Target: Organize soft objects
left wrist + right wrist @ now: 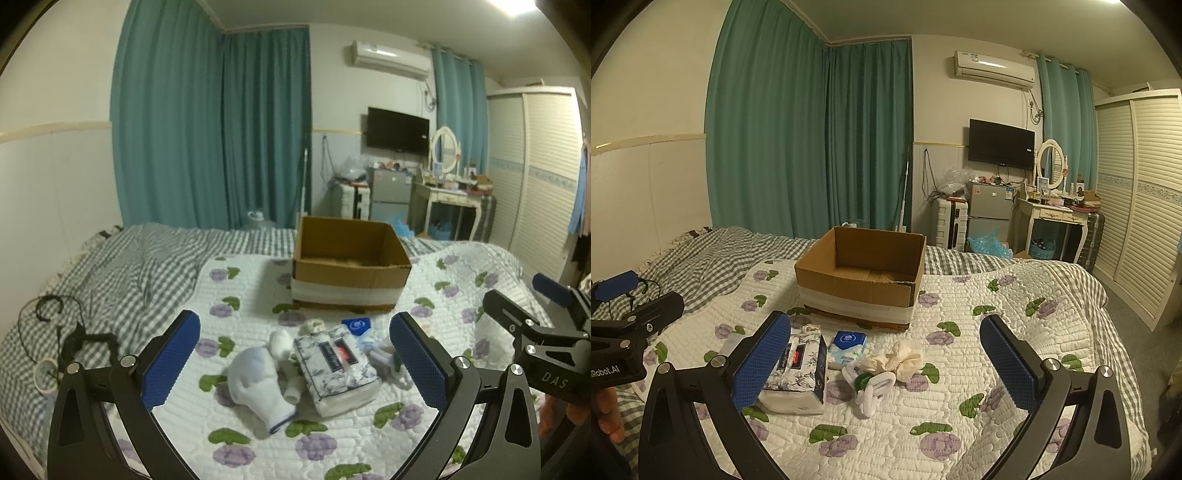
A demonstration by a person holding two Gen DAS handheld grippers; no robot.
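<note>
An open cardboard box stands on the flowered quilt. In front of it lie a floral tissue pack, a white glove, a small blue tissue packet, a cream crumpled cloth and white looped bands. My left gripper is open and empty, above the glove and tissue pack. My right gripper is open and empty, above the cloth and bands. The right gripper also shows in the left wrist view, and the left gripper shows in the right wrist view.
The grey checked duvet is bunched at the left, with black cables on it. Beyond the bed stand teal curtains, a small fridge, a dressing table and a wardrobe.
</note>
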